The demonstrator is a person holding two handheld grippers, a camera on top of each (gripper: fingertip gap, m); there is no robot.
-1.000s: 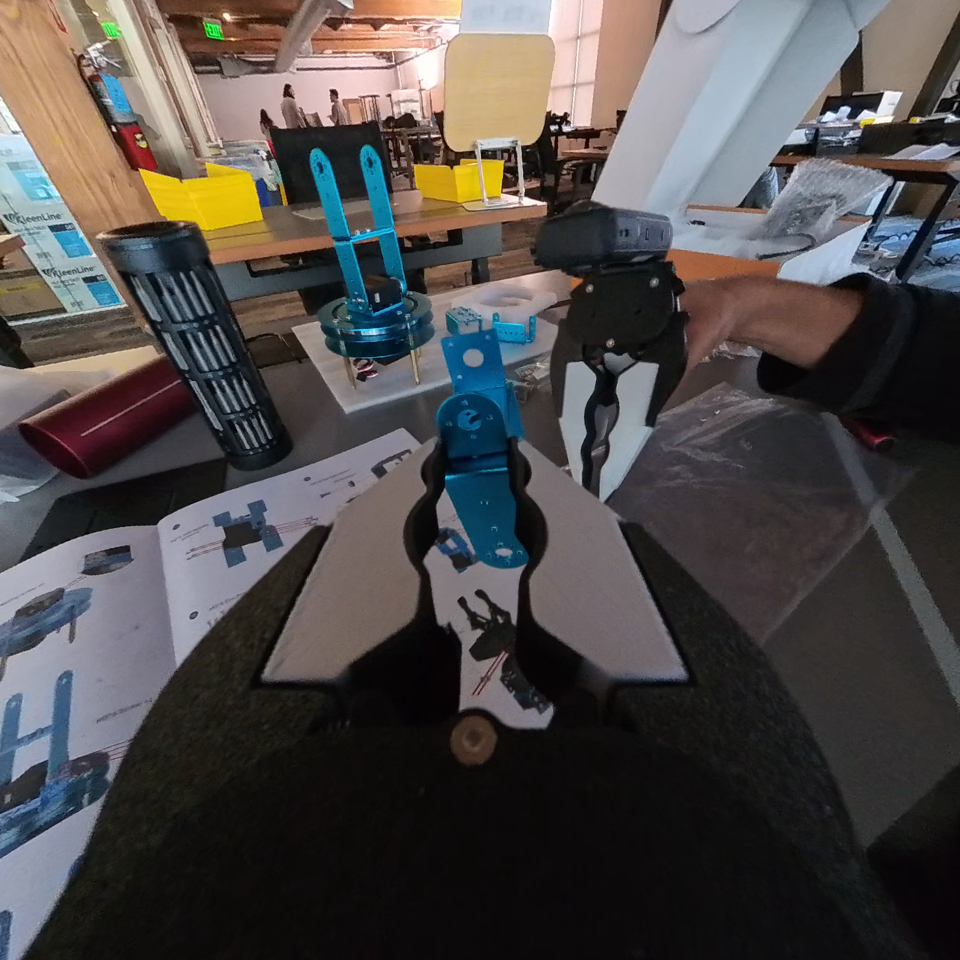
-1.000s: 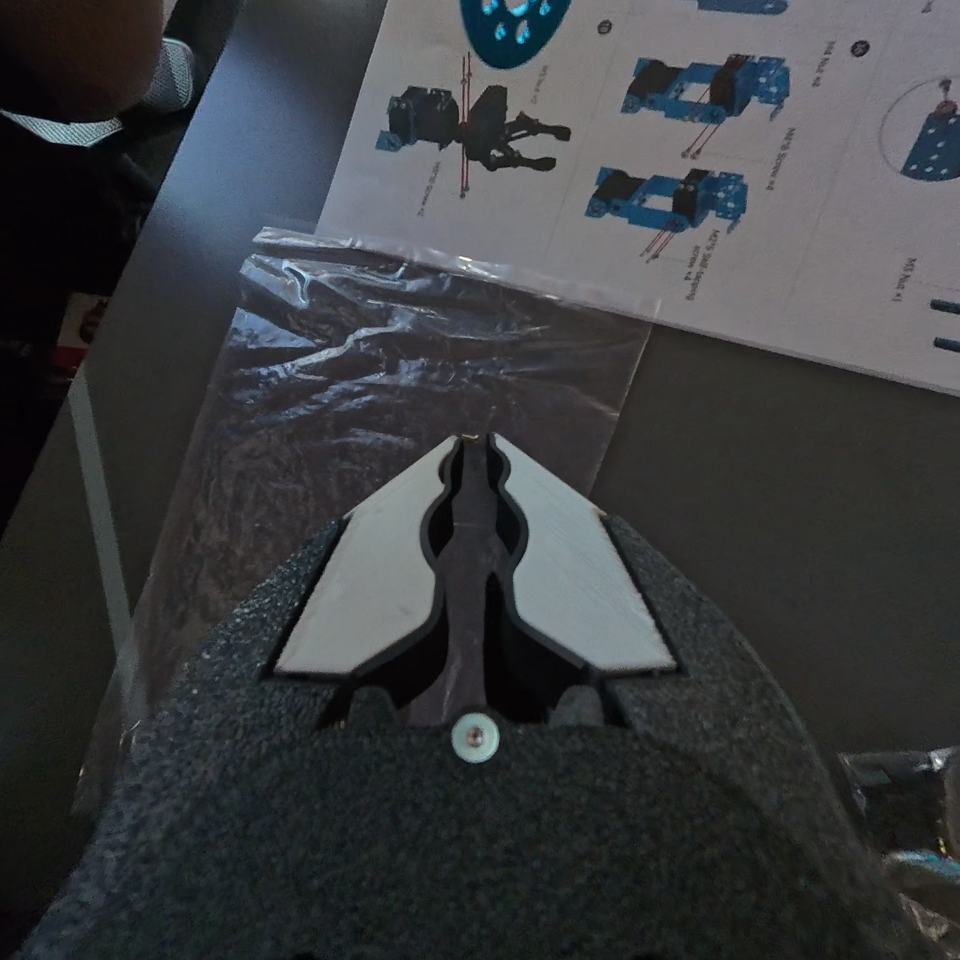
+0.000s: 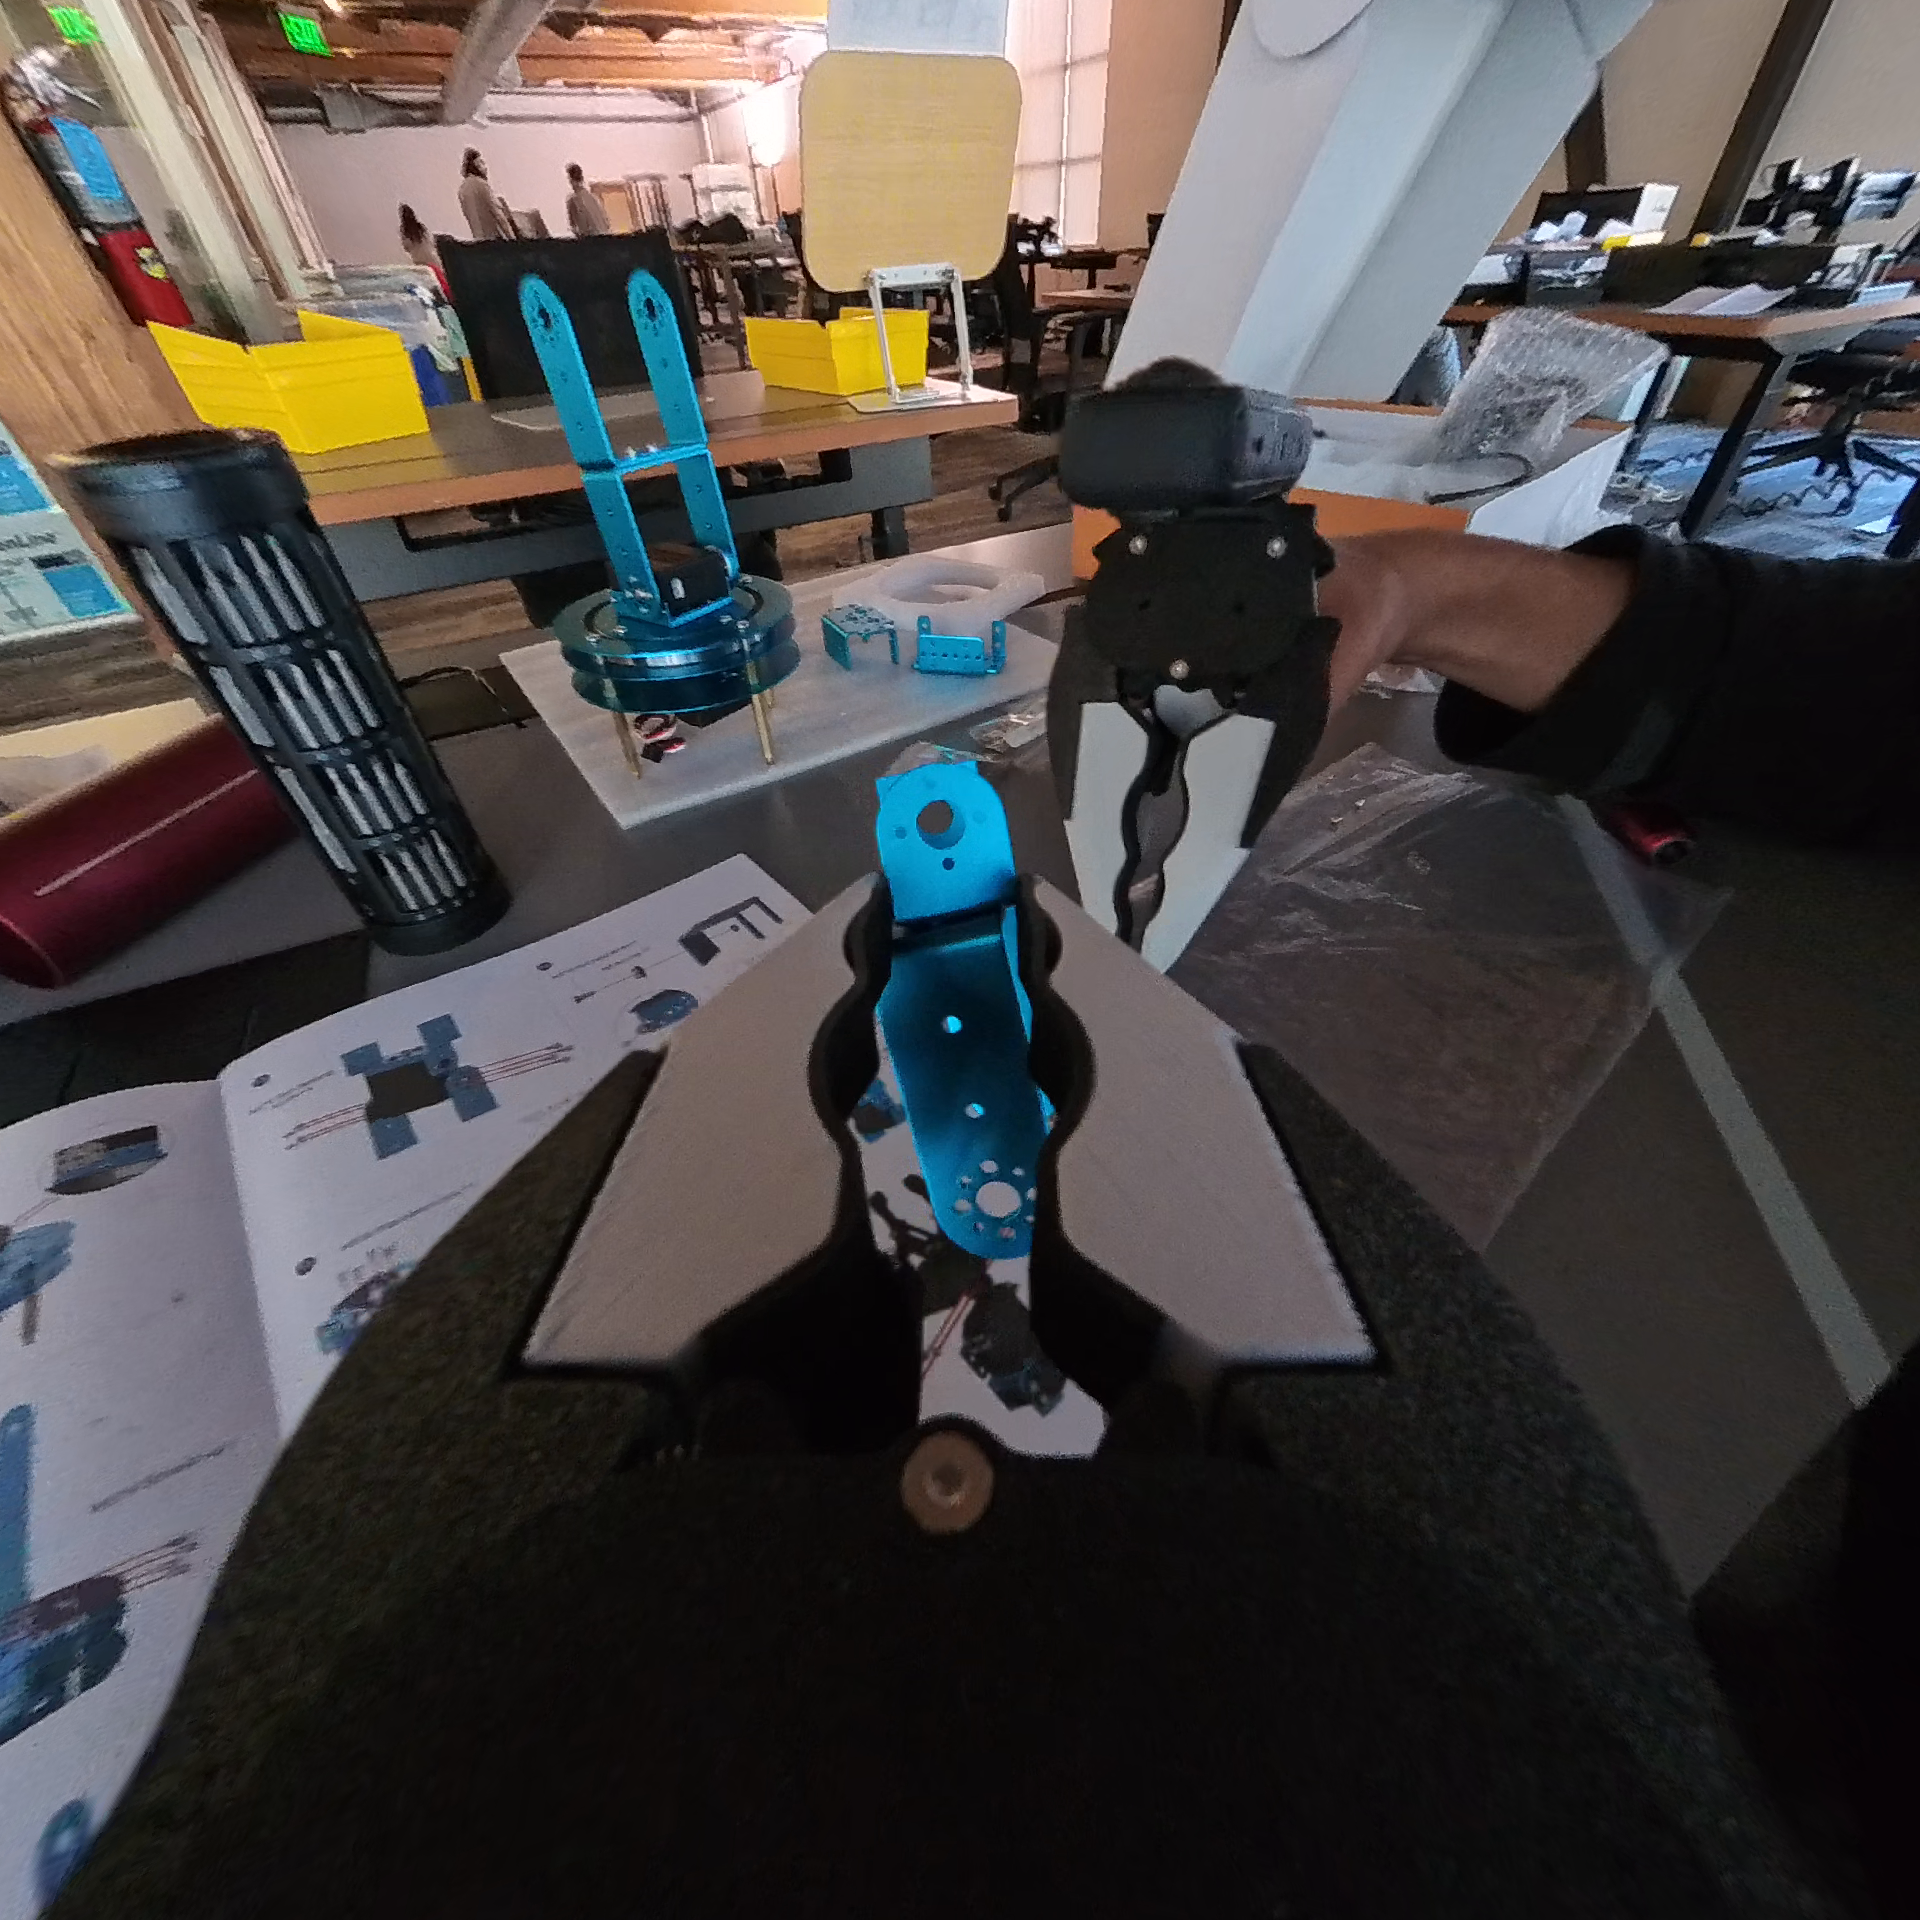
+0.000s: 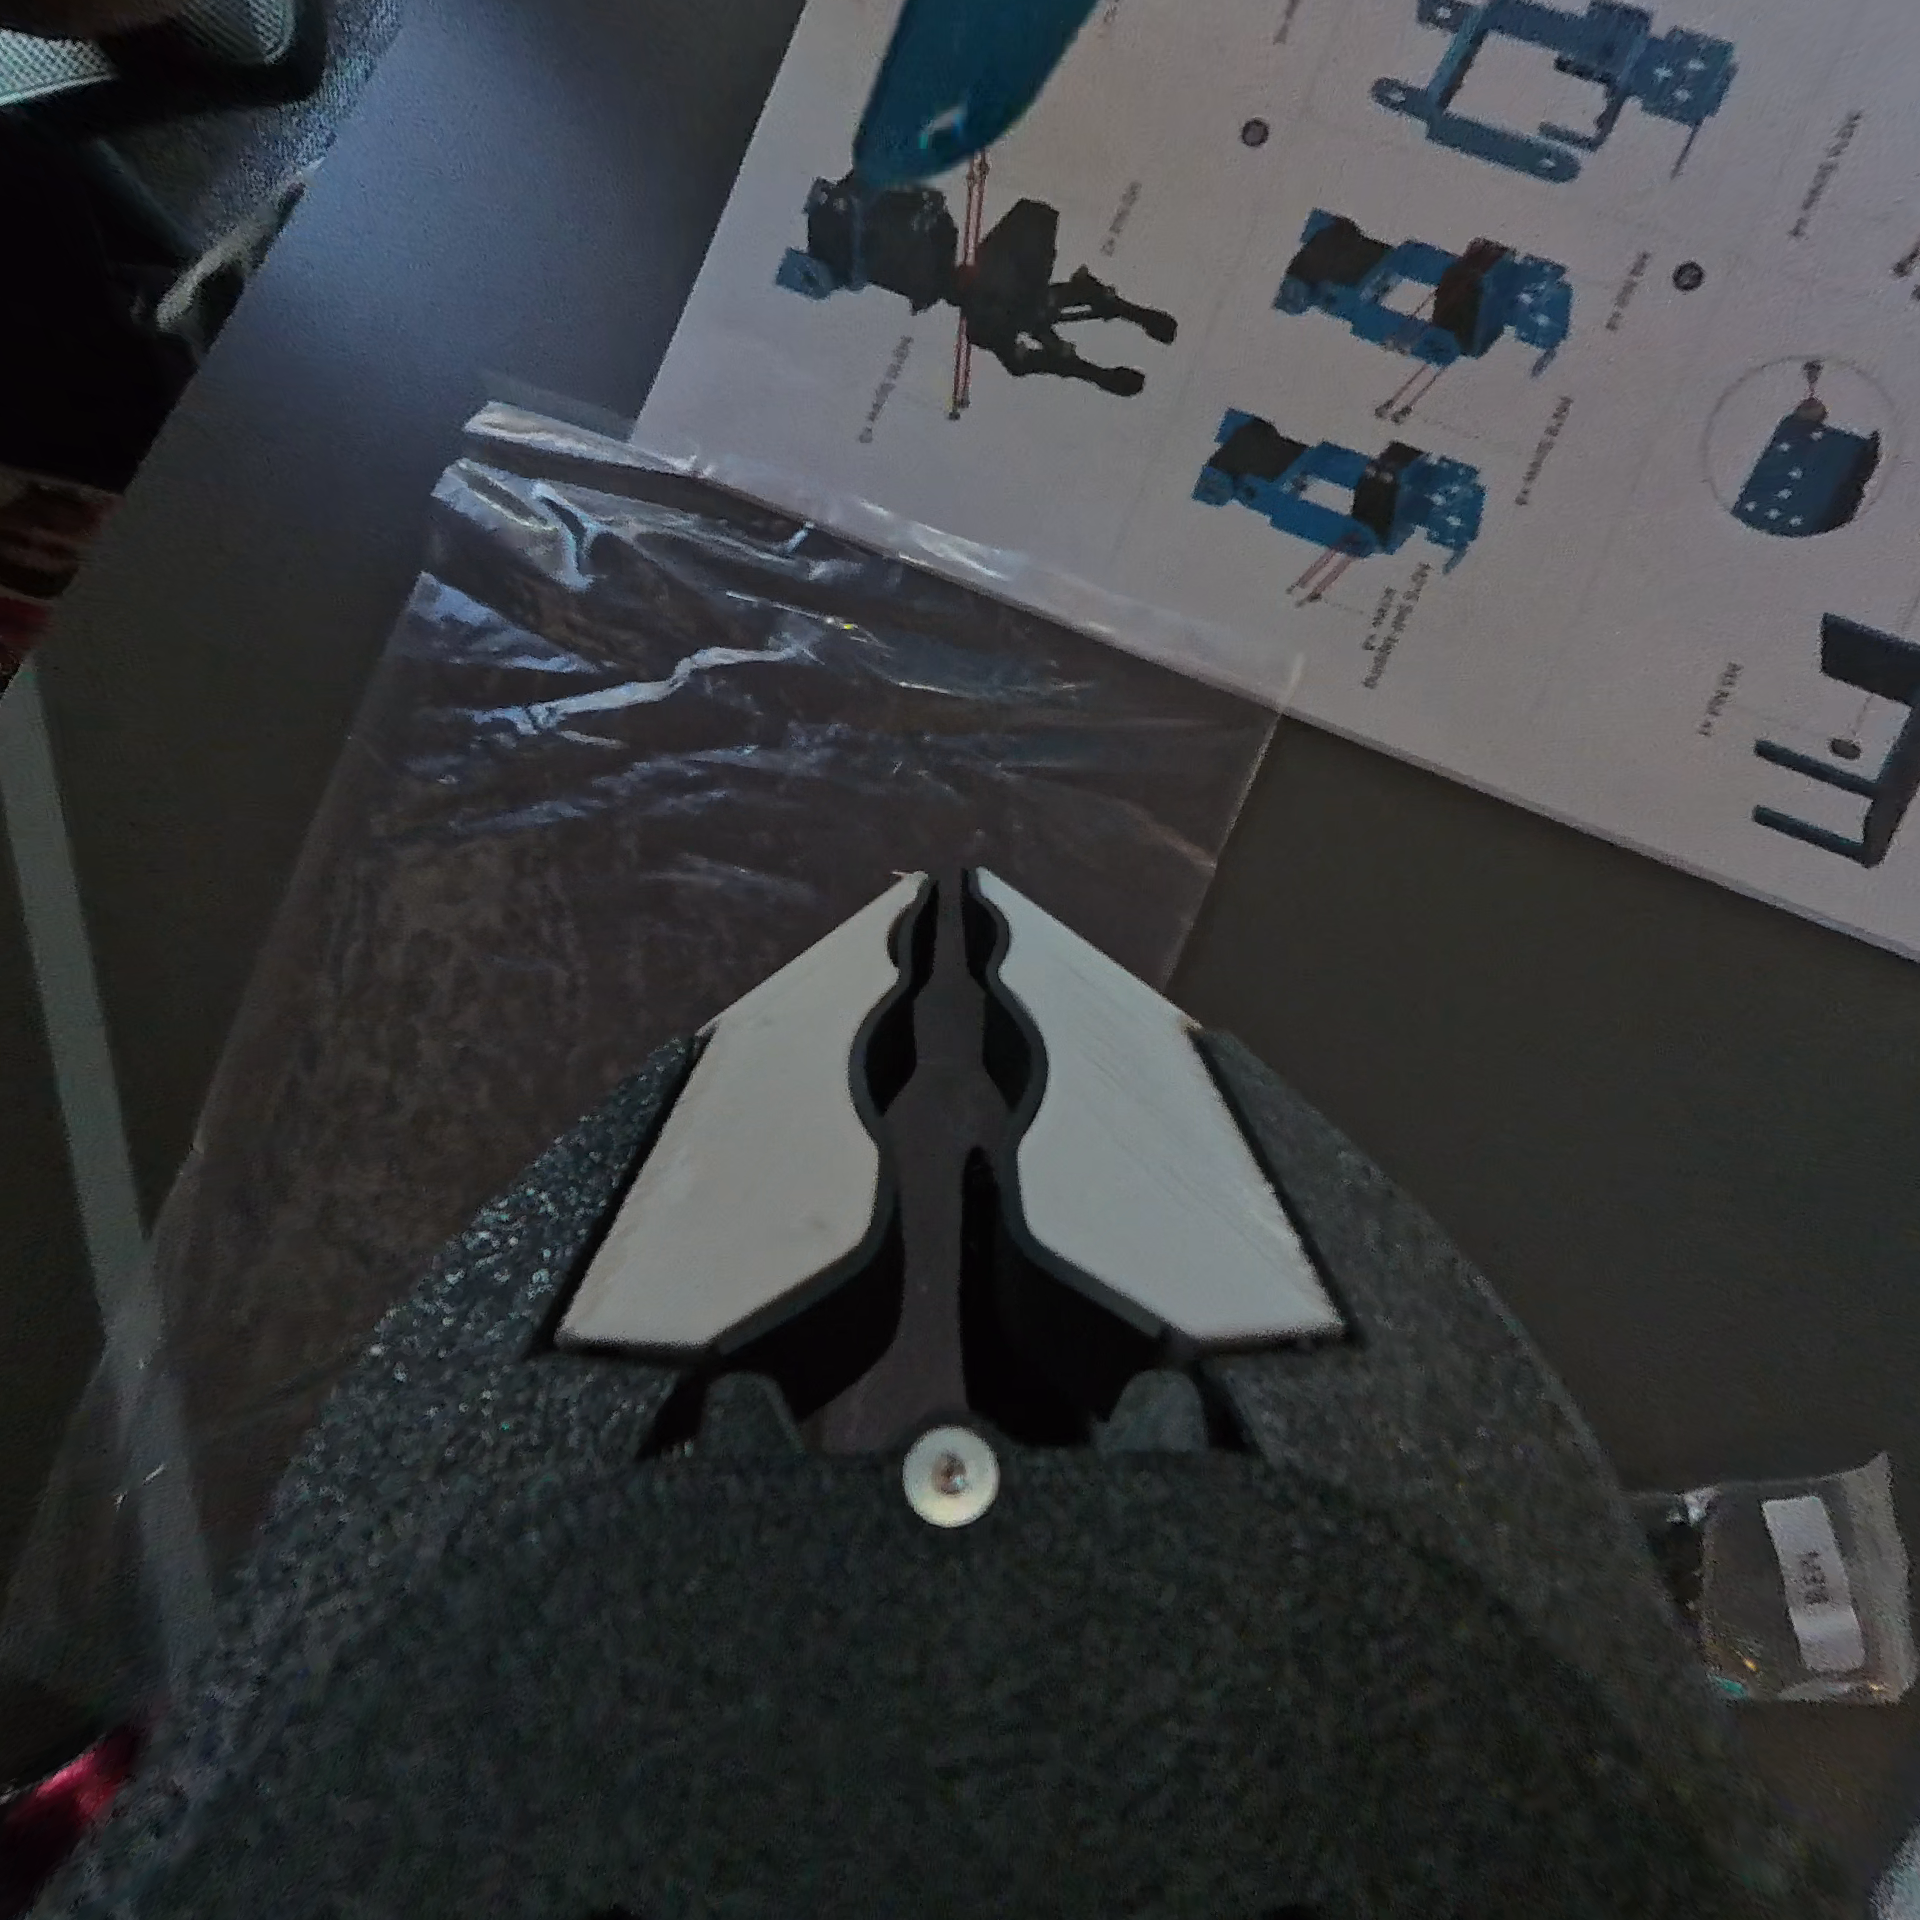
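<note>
Here the left gripper (image 3: 951,935) fingers clamp a blue bracket (image 3: 961,1049); right gripper (image 4: 945,883) fingers closed, empty, over plastic bag (image 4: 727,748).

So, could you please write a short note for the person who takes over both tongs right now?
Left tongs: shut on the blue bracket, held over the open manual.
Right tongs: shut, nothing visible between them, over the clear plastic bag on the table.
Blue turntable assembly stands on the white sheet farther back.
A small packet lies right of the right tongs.
</note>
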